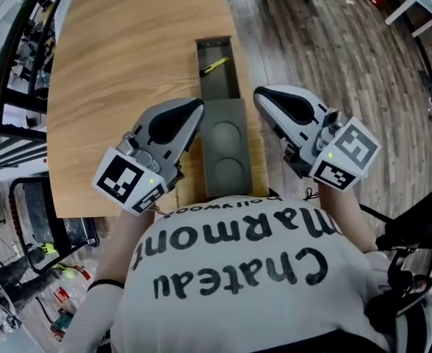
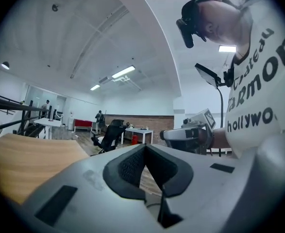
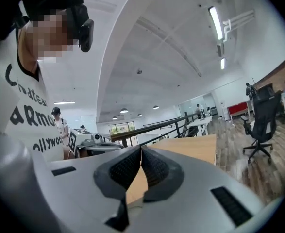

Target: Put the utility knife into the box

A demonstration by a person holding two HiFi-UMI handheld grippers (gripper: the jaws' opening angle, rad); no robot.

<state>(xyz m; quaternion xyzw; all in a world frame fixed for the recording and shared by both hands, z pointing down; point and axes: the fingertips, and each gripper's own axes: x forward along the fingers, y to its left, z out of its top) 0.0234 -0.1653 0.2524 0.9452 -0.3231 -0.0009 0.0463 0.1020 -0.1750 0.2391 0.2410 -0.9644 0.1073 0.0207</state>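
Head view only: yellow utility knife (image 1: pixel 214 66) inside grey box (image 1: pixel 220 87) on counter (image 1: pixel 127 72). Gripper views: left tool (image 2: pixel 144 145), right tool (image 3: pixel 141 147) jaws together, empty.

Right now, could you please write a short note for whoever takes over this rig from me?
Left claw: shut, nothing in it.
Right claw: shut, nothing in it.
Both are held near the person, one on each side of a grey panel with two round recesses.
Utility knife: lying inside the open box on the wooden table.
Done: the knife is in the box.
Left: probably nothing. The grey panel at the box's near end may be its lid, but I cannot tell.
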